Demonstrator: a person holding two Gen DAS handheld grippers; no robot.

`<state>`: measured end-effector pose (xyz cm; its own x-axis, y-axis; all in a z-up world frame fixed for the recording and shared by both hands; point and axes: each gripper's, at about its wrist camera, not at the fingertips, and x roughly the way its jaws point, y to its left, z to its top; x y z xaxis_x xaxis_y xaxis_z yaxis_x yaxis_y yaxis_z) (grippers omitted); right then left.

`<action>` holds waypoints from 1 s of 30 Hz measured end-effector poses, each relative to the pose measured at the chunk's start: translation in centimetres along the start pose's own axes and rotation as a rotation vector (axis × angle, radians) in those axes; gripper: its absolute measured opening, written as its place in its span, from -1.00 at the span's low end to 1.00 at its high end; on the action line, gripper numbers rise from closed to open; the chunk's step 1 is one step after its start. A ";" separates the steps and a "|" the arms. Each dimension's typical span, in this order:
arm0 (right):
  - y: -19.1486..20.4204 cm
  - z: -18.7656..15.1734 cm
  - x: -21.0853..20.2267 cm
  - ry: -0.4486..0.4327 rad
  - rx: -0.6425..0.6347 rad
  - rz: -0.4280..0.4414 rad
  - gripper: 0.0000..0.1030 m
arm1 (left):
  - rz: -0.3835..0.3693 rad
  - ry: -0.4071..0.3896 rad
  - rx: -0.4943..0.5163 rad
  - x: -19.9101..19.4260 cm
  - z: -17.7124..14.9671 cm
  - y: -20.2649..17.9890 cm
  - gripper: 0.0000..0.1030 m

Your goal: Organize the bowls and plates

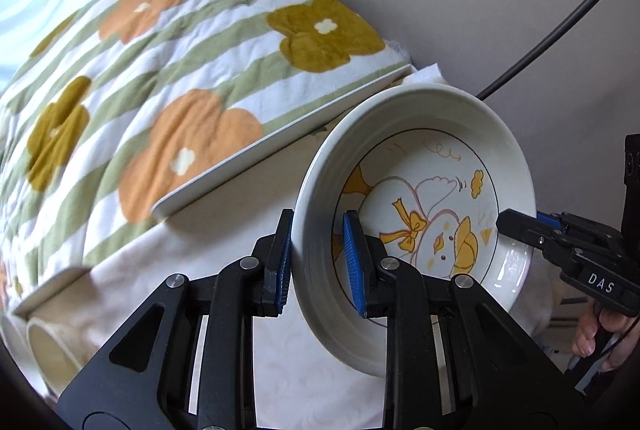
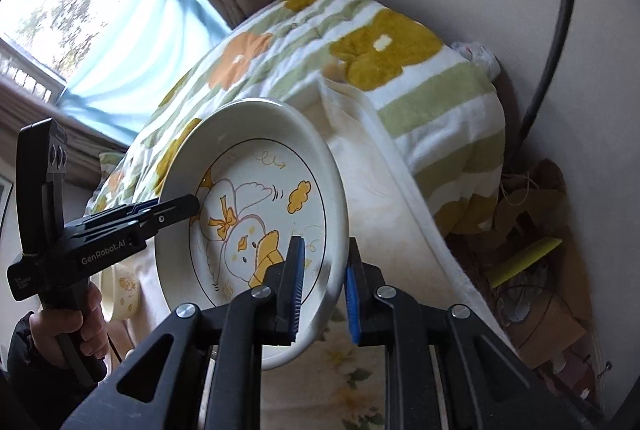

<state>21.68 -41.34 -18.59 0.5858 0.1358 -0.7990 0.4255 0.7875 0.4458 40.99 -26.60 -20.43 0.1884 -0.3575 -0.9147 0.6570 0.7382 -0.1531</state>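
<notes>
Plate (image 1: 420, 190) w/ duck print, empty, tilted, rim pinched by left gripper (image 1: 316, 262) & right gripper (image 2: 324, 294) jaws, both nearly closed.

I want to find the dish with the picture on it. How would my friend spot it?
Look in front of the big flowery blanket by the wall. Just below its edge, a round white plate is held up tilted, pinched on opposite rims by the left hand-held gripper and the right hand-held gripper. It alone has a yellow cartoon duck with a bow; the cup nearby looks plain cream from here.
</notes>
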 end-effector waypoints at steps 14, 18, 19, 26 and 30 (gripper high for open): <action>11.5 -5.8 -5.4 0.016 -0.209 0.125 -0.67 | 0.113 -0.138 -0.163 -14.6 -12.9 4.3 -0.59; 14.6 -8.8 -5.1 0.048 -0.258 0.148 -0.67 | 0.132 -0.141 -0.233 -16.8 -18.1 6.3 -0.59; 15.3 -9.7 -5.0 0.056 -0.268 0.152 -0.67 | 0.135 -0.139 -0.251 -17.2 -19.3 6.8 -0.59; 18.0 -16.3 -3.1 0.129 -0.282 0.166 -0.67 | 0.152 -0.095 -0.340 -18.0 -27.8 9.1 -0.59; 18.2 -18.6 -1.2 0.186 -0.281 0.159 -0.67 | 0.147 -0.055 -0.390 -16.8 -31.2 10.2 -0.59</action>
<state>15.92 -15.95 -17.03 0.4826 0.3564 -0.8000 0.1178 0.8787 0.4626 21.75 4.76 -18.25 0.3047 -0.2543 -0.9179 0.2964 0.9412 -0.1624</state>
